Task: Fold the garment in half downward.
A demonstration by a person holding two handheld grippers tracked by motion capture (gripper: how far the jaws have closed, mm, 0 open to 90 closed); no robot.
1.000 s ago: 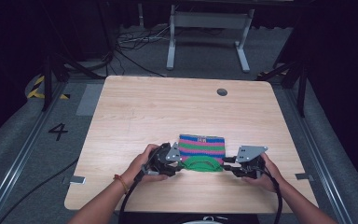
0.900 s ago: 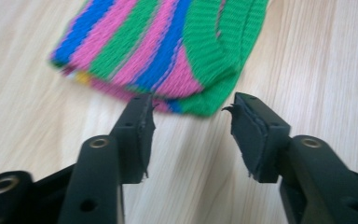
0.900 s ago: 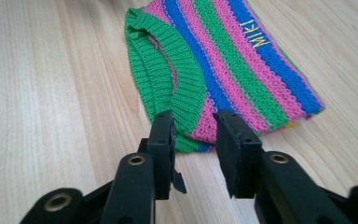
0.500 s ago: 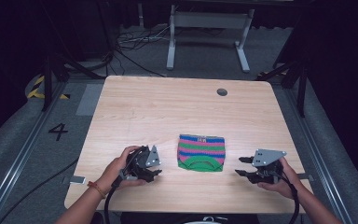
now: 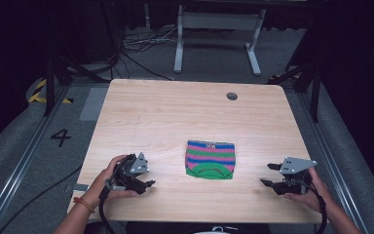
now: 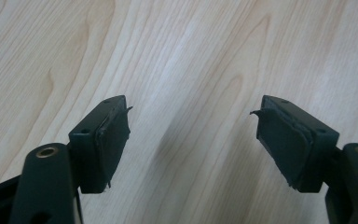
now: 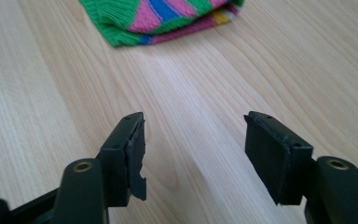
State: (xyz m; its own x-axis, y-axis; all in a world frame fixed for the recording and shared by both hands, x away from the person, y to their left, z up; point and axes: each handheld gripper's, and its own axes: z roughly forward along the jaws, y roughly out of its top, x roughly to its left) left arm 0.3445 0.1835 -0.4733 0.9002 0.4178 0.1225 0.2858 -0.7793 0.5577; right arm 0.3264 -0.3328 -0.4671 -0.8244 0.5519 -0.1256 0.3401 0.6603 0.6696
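- Pale wood-grain table, light tan with darker streaks; small dark grey round plug on it, far beyond the knitted cloth.
- Knitted cloth striped in green, pink and blue bands, with a solid green ribbed edge; a touch of yellow at one corner in the right gripper view.
- Left gripper, left of the cloth: black, with a grey plate on top.
- Right gripper, right of the cloth: black, grey plate on top.
- Orange-red band on the wrist behind the left gripper.
- Grey floor left of the table, marked with a black "4" and yellow-and-black striped tape.
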